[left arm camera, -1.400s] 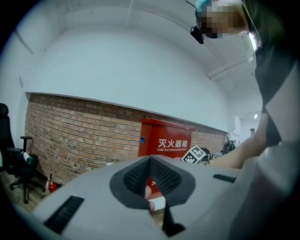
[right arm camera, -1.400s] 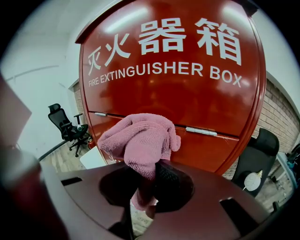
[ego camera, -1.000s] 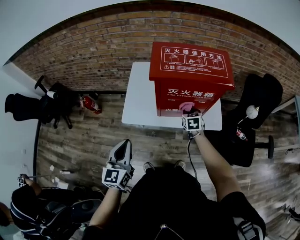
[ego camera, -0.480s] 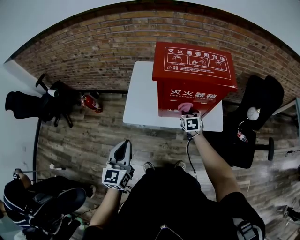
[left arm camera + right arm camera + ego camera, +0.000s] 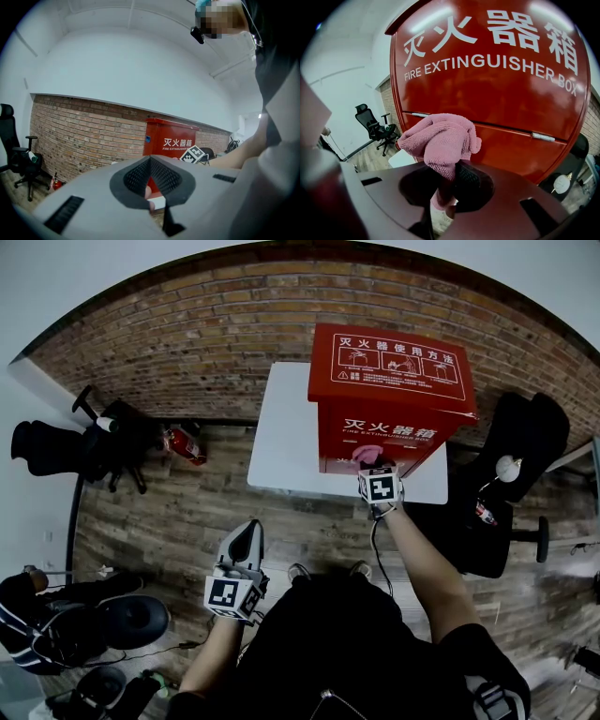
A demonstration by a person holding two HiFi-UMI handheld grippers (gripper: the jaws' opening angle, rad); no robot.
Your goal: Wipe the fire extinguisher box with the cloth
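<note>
The fire extinguisher box (image 5: 392, 381) is bright red with white letters, and the cloth (image 5: 440, 138) at its front is pink. Under the box the table (image 5: 281, 442) is white, and behind it the wall (image 5: 178, 343) shows a red-brown brick pattern.

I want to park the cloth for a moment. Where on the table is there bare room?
The left half of the table, between its left edge and the box, is bare. The front strip is crowded: the right claw holds the cloth there.

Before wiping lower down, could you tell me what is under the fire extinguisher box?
The fire extinguisher box stands on a white table; the tabletop directly beneath it is hidden by the box.
</note>
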